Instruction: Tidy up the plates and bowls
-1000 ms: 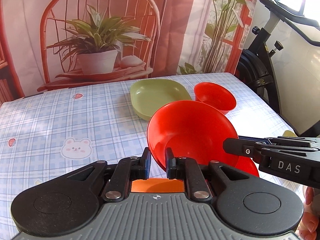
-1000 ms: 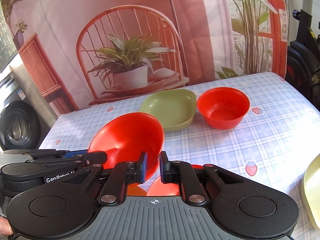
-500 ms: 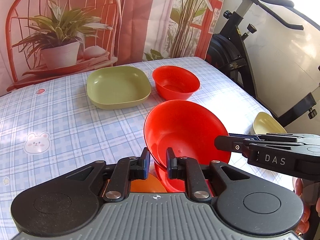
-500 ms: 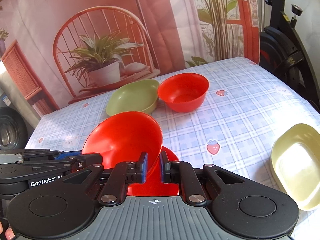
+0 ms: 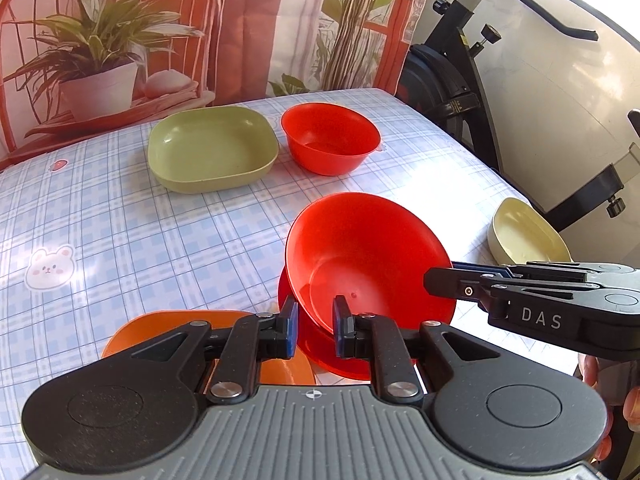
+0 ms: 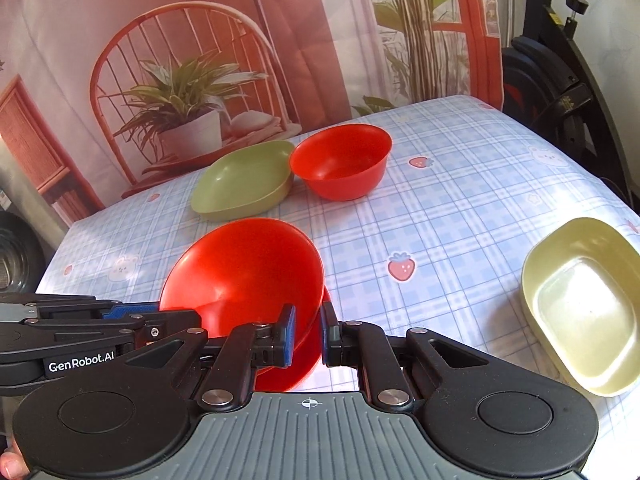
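A wide red bowl [image 5: 368, 256] hangs tilted just over a flat red plate [image 5: 316, 354] on the checked tablecloth [image 5: 160, 232]. My left gripper [image 5: 315, 328] is shut on the bowl's near rim. My right gripper [image 5: 434, 282] reaches in from the right and pinches the opposite rim. In the right wrist view the same red bowl [image 6: 248, 272] sits between the right gripper [image 6: 307, 336] pads, with the left gripper [image 6: 188, 320] clamped on its left edge. An orange plate [image 5: 168, 320] lies left of the red plate.
At the back of the table stand a green square dish [image 5: 212, 148] and a deep red bowl [image 5: 330, 144], side by side. A pale yellow dish [image 6: 580, 308] sits near the right edge. A black exercise bike [image 5: 460, 80] stands beyond that edge.
Both grippers carried the red bowl rightward and down toward the red plate. The yellow dish came into view on the right, and the orange plate shows more.
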`<action>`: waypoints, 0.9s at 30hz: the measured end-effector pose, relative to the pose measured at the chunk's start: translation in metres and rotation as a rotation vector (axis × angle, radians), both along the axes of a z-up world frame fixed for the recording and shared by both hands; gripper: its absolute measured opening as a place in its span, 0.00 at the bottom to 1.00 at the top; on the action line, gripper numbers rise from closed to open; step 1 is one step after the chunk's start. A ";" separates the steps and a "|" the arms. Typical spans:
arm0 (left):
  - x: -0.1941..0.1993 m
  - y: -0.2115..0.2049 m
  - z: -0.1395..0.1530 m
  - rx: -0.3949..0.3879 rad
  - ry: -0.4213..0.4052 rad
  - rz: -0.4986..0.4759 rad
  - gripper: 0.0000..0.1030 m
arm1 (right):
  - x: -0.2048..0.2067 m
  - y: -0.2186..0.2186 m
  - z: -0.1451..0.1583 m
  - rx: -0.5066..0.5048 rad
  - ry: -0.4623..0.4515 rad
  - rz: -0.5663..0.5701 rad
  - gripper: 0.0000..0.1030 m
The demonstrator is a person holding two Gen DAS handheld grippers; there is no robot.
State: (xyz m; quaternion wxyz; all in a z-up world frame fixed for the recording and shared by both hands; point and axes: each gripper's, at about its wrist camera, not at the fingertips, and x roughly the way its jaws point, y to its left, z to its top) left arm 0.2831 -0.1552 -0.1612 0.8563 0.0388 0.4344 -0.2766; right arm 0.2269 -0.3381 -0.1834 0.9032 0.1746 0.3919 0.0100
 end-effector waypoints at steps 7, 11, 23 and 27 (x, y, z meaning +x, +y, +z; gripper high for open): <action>0.000 0.000 -0.006 0.002 0.024 0.002 0.17 | -0.003 0.000 -0.006 0.010 0.013 0.005 0.12; 0.002 0.002 -0.006 -0.012 0.024 0.014 0.24 | -0.002 0.000 -0.007 0.014 0.017 0.007 0.15; 0.023 0.019 0.020 -0.088 -0.041 0.103 0.37 | 0.005 -0.010 0.004 0.003 -0.018 -0.002 0.19; 0.037 0.018 0.033 -0.122 -0.073 0.104 0.37 | 0.020 -0.021 0.018 -0.029 -0.069 0.002 0.19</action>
